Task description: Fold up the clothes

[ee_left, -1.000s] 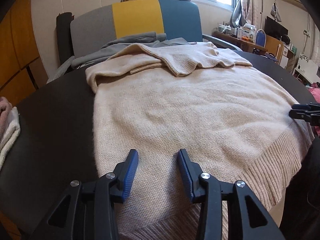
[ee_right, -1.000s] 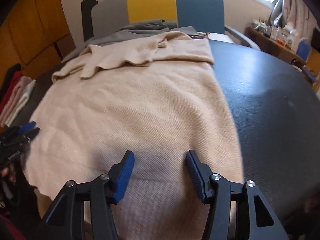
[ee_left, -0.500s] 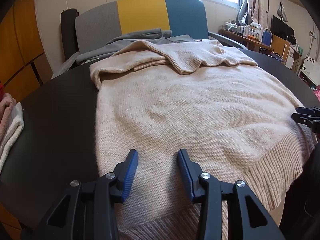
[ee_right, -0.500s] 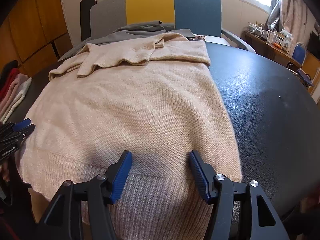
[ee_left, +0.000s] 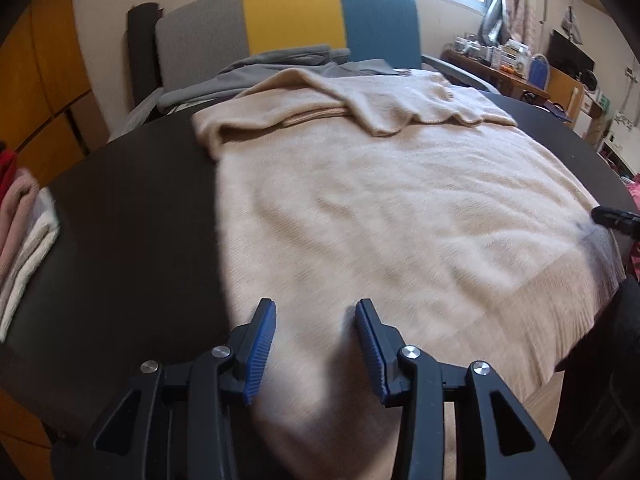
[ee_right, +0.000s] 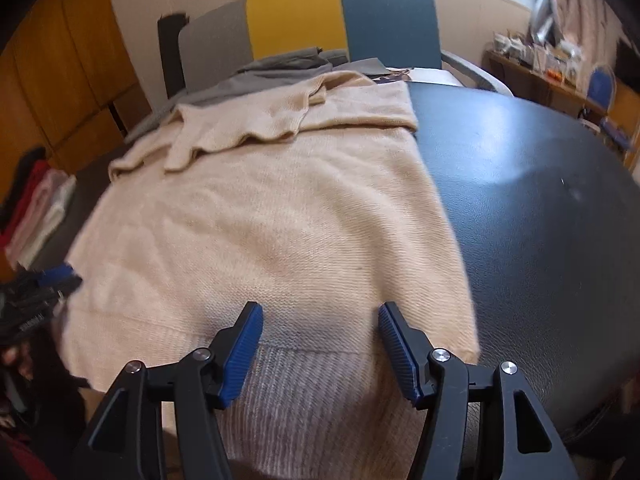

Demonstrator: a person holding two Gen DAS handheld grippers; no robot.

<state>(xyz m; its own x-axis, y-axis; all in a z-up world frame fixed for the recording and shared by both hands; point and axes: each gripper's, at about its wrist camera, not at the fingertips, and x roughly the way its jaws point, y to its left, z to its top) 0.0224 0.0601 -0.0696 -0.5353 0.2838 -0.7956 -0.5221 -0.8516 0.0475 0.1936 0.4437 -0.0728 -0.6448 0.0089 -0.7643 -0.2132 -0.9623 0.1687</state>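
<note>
A cream knitted sweater lies flat on the dark round table, its sleeves folded across the far end and its ribbed hem hanging over the near edge. It also shows in the right wrist view. My left gripper is open and empty above the hem near the sweater's left side. My right gripper is open and empty above the ribbed hem near the right side. Each gripper's tip shows at the edge of the other view: the right gripper, the left gripper.
A grey, yellow and blue chair stands behind the table with grey clothes draped on it. Folded pink, white and red clothes are stacked at the table's left edge. A cluttered desk is at the far right.
Both grippers have shifted slightly over the hem while staying open. The right gripper's jaws stand a little wider. The sweater has not moved.
</note>
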